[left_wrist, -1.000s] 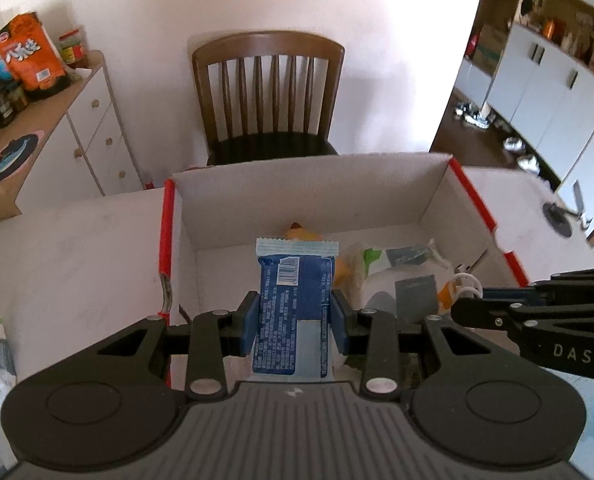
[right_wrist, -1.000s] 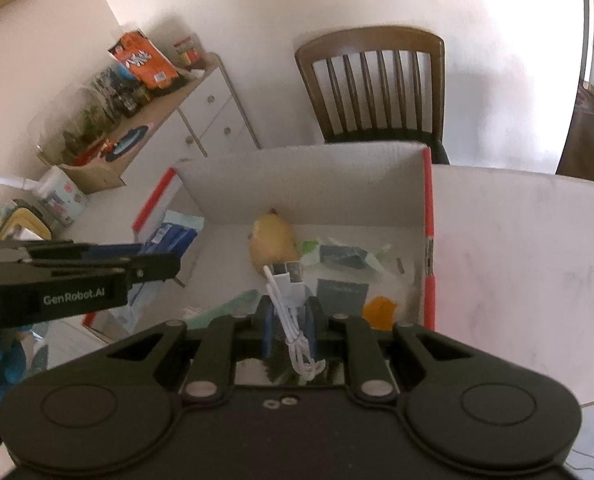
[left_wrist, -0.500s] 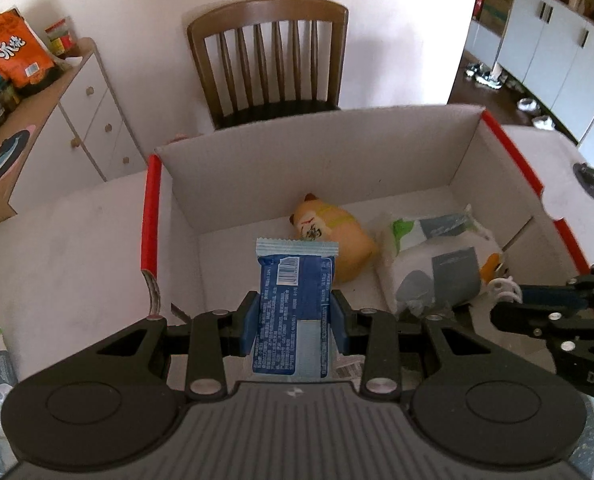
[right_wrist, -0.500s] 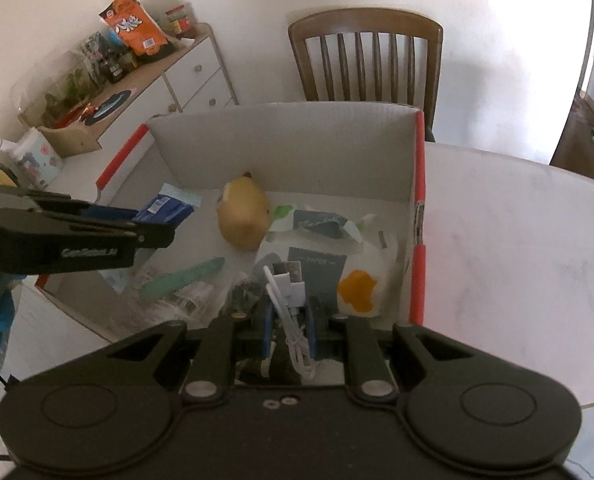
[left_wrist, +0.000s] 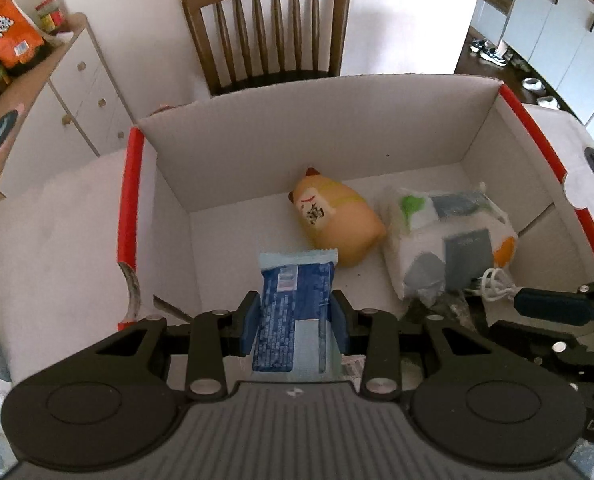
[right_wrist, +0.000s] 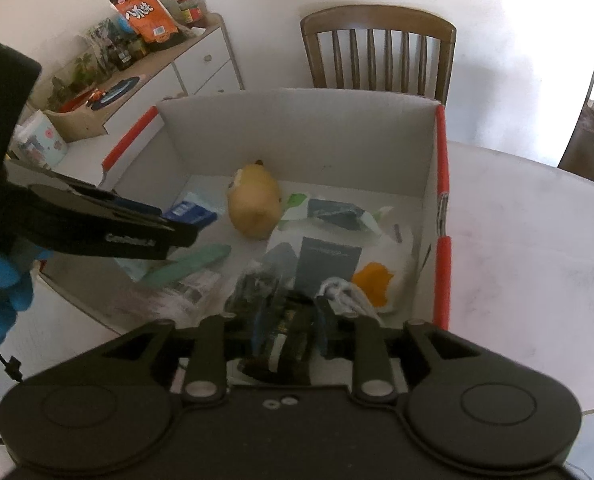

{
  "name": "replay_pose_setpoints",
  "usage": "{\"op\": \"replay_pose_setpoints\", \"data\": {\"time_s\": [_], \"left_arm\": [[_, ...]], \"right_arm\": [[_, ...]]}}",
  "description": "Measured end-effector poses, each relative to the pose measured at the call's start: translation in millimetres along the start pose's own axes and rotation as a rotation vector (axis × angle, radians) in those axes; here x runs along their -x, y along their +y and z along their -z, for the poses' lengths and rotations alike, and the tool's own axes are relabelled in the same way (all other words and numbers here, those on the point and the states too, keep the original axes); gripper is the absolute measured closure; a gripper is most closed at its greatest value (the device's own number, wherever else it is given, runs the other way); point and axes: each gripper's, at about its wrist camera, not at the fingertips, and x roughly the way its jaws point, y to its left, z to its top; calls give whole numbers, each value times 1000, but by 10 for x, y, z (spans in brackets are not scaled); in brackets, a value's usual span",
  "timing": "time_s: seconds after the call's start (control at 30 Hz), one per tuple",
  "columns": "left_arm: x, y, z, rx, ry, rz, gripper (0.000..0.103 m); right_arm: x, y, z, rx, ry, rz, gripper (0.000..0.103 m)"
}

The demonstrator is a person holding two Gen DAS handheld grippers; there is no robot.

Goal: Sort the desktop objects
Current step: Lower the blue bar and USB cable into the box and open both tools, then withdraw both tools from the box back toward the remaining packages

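Your left gripper (left_wrist: 293, 316) held its jaws clamped on the blue packet (left_wrist: 295, 312), long axis pointing forward over the box (left_wrist: 309, 140), while your right gripper (right_wrist: 291, 334) jaws were opening above the white cable (right_wrist: 347, 294).

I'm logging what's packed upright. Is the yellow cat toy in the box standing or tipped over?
Tipped over. The yellow cat toy lies on its side on the floor of the box, beside the white bag.
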Motion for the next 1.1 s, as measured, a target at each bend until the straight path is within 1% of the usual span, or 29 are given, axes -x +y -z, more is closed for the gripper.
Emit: {"op": "replay_pose_setpoints", "data": {"time_s": [0.07, 0.13, 0.2, 0.27, 0.3, 0.37, 0.47, 0.5, 0.67, 0.77, 0.83, 0.97, 1.0, 1.03, 1.07, 1.1], "left_arm": [[-3, 13, -15, 4, 1, -7, 66], [1, 23, -15, 13, 2, -11, 64], [20, 28, -16, 25, -1, -8, 55], [49, 30, -13, 34, -9, 7, 51], [69, 22, -19, 33, -14, 11, 48], [110, 3, -19, 30, -23, 4, 44], [185, -12, -10, 35, -31, 16, 44], [219, -19, -3, 38, -36, 18, 44], [404, -77, 33, 38, -59, 46, 44], [531, -122, 62, 31, -79, 41, 44], [605, -151, 77, 24, -86, 39, 44], [745, -163, 146, 27, -104, 43, 44], [777, -159, 168, 29, -108, 46, 44], [805, -155, 185, 29, -111, 47, 44], [830, -155, 204, 29, -114, 47, 39], [865, -157, 225, 25, -120, 47, 30]], "right_arm": [[3, -1, -4, -3, 0, -1, 74], [9, 0, -4, -5, -1, -9, 71], [17, 11, -3, -1, -2, -21, 63], [33, 33, -1, 2, -11, -27, 58], [39, 48, 3, 6, -14, -26, 56], [47, 74, 8, 12, -18, -21, 55], [84, 72, 9, 8, -26, -22, 53], [102, 73, 6, 7, -29, -18, 50], [217, 59, 15, 1, -42, -15, 49], [309, 77, 26, 9, -55, -13, 47], [375, 96, 34, 12, -66, -11, 42], [479, 136, 47, 18, -82, 0, 39], [503, 144, 55, 18, -85, -1, 34], [529, 156, 63, 22, -87, -4, 32], [553, 171, 71, 27, -88, -8, 31], [575, 185, 77, 33, -90, -10, 30]]}}
